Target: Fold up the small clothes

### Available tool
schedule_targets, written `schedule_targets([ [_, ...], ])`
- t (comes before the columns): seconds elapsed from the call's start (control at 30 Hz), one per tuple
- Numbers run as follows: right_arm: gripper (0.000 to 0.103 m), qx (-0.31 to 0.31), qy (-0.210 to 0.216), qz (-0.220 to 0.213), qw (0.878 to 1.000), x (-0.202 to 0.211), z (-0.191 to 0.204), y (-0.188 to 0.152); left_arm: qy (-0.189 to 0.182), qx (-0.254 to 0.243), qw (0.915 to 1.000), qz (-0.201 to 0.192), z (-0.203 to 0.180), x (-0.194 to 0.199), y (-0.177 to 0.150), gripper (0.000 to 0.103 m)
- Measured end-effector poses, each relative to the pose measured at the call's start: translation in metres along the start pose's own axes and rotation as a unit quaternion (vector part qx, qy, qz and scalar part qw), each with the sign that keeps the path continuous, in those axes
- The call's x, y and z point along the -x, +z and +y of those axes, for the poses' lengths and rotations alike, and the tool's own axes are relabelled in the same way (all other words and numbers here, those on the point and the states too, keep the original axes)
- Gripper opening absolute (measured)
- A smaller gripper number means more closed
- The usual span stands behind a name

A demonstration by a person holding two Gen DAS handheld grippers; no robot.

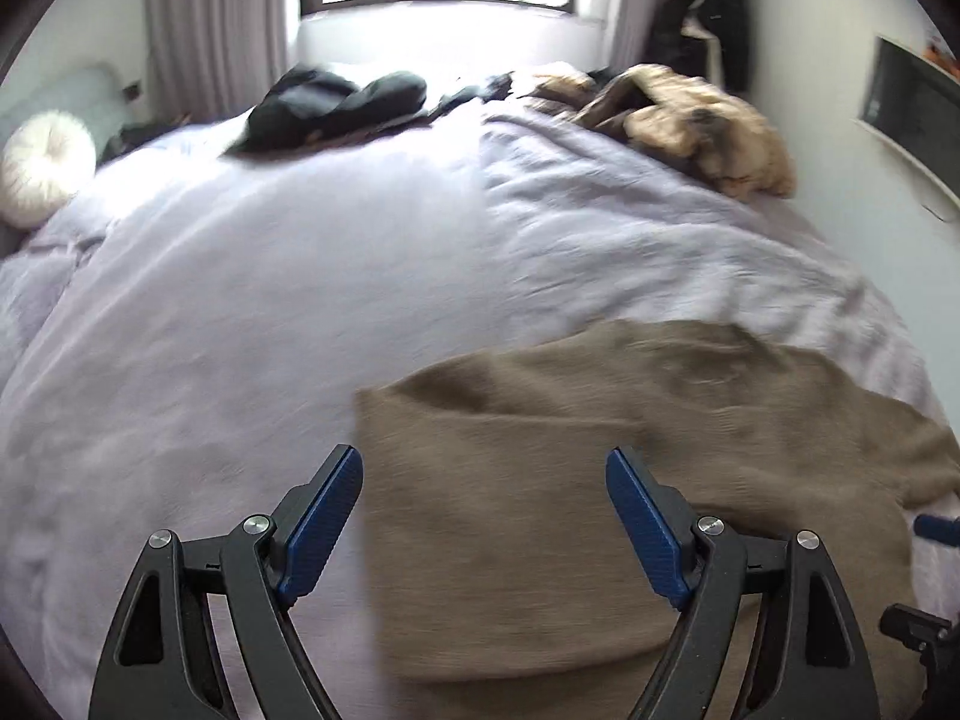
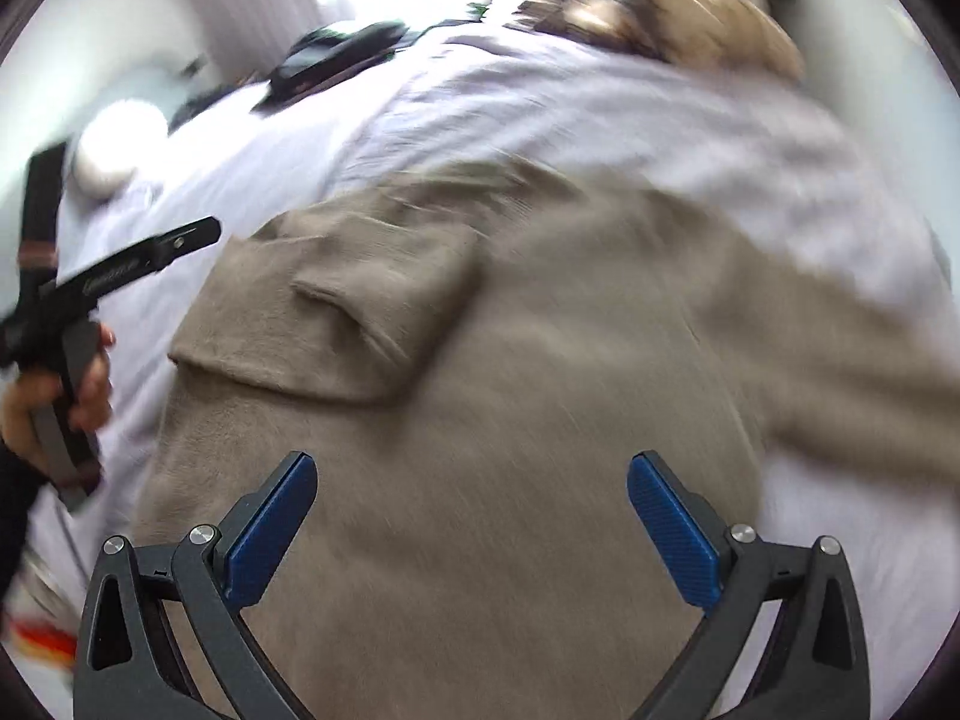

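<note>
My left tongs (image 1: 485, 468) stand wide apart, blue pads (image 1: 324, 519) clear of any cloth, nothing gripped. The brown sweater (image 1: 630, 480) lies flat on the bed (image 1: 240, 300) just under and ahead of them, its straight left edge running down between the two fingers, closer to the left one. Most of it spreads off to the right of these tongs.

My right tongs (image 2: 472, 477) are released too, pads (image 2: 675, 531) spread with nothing between them. Below and ahead of them the sweater (image 2: 540, 420) fills the view, with one sleeve (image 2: 372, 300) folded over its body ahead and to the left. Another part trails off to the right.

Far left of the right tongs, a hand (image 2: 54, 396) holds the handle of the left tool over the sheet.

Well beyond both tongs, at the far side of the bed, lie dark clothes (image 1: 336, 108) on the left and a tan heap (image 1: 690, 120) on the right. A white round cushion (image 1: 45, 168) sits far left. Both views are blurred.
</note>
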State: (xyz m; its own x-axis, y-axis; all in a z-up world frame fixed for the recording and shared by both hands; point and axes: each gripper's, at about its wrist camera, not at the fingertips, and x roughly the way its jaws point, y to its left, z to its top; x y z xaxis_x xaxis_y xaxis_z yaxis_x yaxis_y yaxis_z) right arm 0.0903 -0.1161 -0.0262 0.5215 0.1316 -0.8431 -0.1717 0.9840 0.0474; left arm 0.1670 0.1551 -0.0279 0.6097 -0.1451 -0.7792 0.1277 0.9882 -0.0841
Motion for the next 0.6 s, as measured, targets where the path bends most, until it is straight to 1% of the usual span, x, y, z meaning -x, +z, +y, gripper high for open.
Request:
schedule_targets([
  [0.07,0.103,0.070,-0.043,-0.011,0.997,-0.012,0.033,0.017,0.009,0.021,0.9992,0.032,0.019,-0.017,-0.002,0.084],
  [0.1,0.103,0.104,-0.065,-0.014,0.992,-0.022,0.048,0.026,0.007,0.034,0.9979,0.054,0.028,-0.028,-0.004,0.084],
  [0.13,0.103,0.130,-0.085,-0.015,0.988,-0.033,0.060,0.033,0.006,0.044,0.9967,0.068,0.033,-0.036,-0.006,0.084],
  [0.17,0.103,0.151,-0.103,-0.013,0.983,-0.045,0.069,0.039,0.000,0.054,0.9949,0.084,0.038,-0.045,-0.007,0.084],
  [0.23,0.103,0.179,-0.135,0.007,0.975,-0.071,0.080,0.048,-0.012,0.068,0.9925,0.100,0.042,-0.056,-0.011,0.084],
  [0.3,0.102,0.194,-0.168,0.028,0.966,-0.096,0.083,0.054,-0.029,0.082,0.9904,0.107,0.044,-0.065,-0.011,0.084],
  [0.33,0.099,0.200,-0.180,0.035,0.963,-0.105,0.082,0.056,-0.034,0.086,0.9898,0.108,0.045,-0.067,-0.010,0.084],
  [0.37,0.085,0.201,-0.182,0.036,0.962,-0.107,0.079,0.056,-0.039,0.088,0.9894,0.108,0.045,-0.070,-0.008,0.084],
  [0.4,0.073,0.197,-0.172,0.031,0.965,-0.106,0.072,0.056,-0.040,0.088,0.9894,0.108,0.044,-0.072,-0.007,0.084],
  [0.43,0.039,0.184,-0.158,0.028,0.970,-0.101,0.064,0.057,-0.041,0.086,0.9896,0.108,0.043,-0.074,-0.006,0.084],
  [0.47,0.019,0.157,-0.141,0.023,0.977,-0.096,0.052,0.059,-0.042,0.083,0.9898,0.108,0.041,-0.075,-0.004,0.084],
  [0.53,0.019,0.072,-0.094,-0.004,0.993,-0.078,0.017,0.057,-0.044,0.077,0.9901,0.109,0.039,-0.080,-0.001,0.084],
  [0.57,0.019,0.014,-0.052,-0.019,0.998,-0.069,-0.006,0.054,-0.047,0.077,0.9900,0.109,0.039,-0.081,-0.001,0.084],
  [0.6,0.019,-0.057,-0.005,-0.032,0.998,-0.062,-0.036,0.045,-0.050,0.078,0.9897,0.109,0.038,-0.084,0.002,0.084],
])
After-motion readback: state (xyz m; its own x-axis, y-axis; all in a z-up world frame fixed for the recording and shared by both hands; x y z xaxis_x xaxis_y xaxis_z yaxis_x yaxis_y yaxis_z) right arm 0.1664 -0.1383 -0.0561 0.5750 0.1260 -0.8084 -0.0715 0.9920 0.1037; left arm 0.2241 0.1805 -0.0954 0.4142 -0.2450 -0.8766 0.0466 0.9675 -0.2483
